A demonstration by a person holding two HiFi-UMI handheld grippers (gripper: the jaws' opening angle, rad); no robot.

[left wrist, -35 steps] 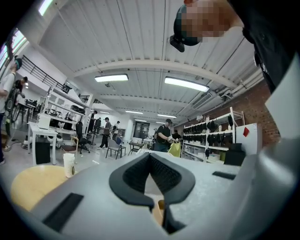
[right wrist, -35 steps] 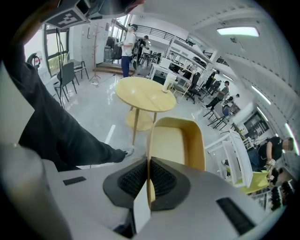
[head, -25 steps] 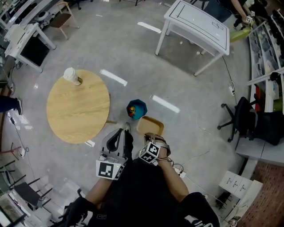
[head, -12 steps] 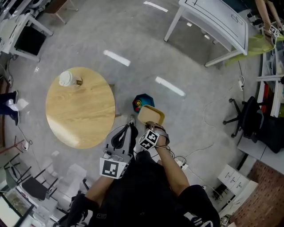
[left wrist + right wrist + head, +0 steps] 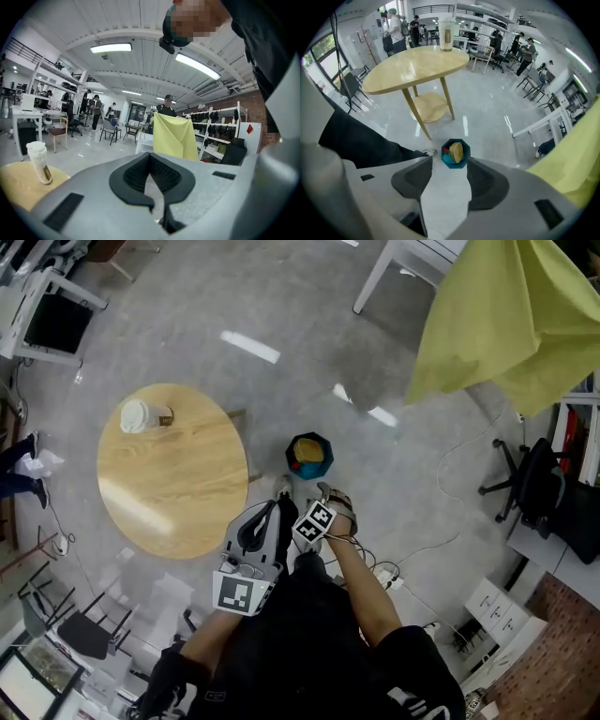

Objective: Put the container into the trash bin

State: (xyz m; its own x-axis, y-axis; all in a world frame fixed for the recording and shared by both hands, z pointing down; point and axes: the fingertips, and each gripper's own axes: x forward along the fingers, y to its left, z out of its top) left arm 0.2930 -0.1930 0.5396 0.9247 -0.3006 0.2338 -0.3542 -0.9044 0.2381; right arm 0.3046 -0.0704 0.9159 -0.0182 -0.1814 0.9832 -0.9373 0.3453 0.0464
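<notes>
The blue trash bin (image 5: 309,456) stands on the floor beside the round table. The tan container (image 5: 315,452) lies tilted inside it, on other rubbish. My right gripper (image 5: 322,495) hangs just short of the bin and points steeply down. In the right gripper view its jaws (image 5: 449,165) are opening with nothing between them, and the bin (image 5: 448,161) with the container (image 5: 456,151) shows below their tips. My left gripper (image 5: 275,510) is held beside the right one, nearly level. Its fingertips (image 5: 150,157) meet and hold nothing.
A round wooden table (image 5: 173,474) with a lidded paper cup (image 5: 139,415) stands left of the bin. A yellow cloth (image 5: 506,315) fills the upper right, over a white table's leg (image 5: 375,277). An office chair (image 5: 530,488) and floor cables (image 5: 412,549) lie to the right.
The right gripper held the tan container beside the bin; its jaws have parted and the container now lies in the bin. A yellow cloth has come into the upper right.
</notes>
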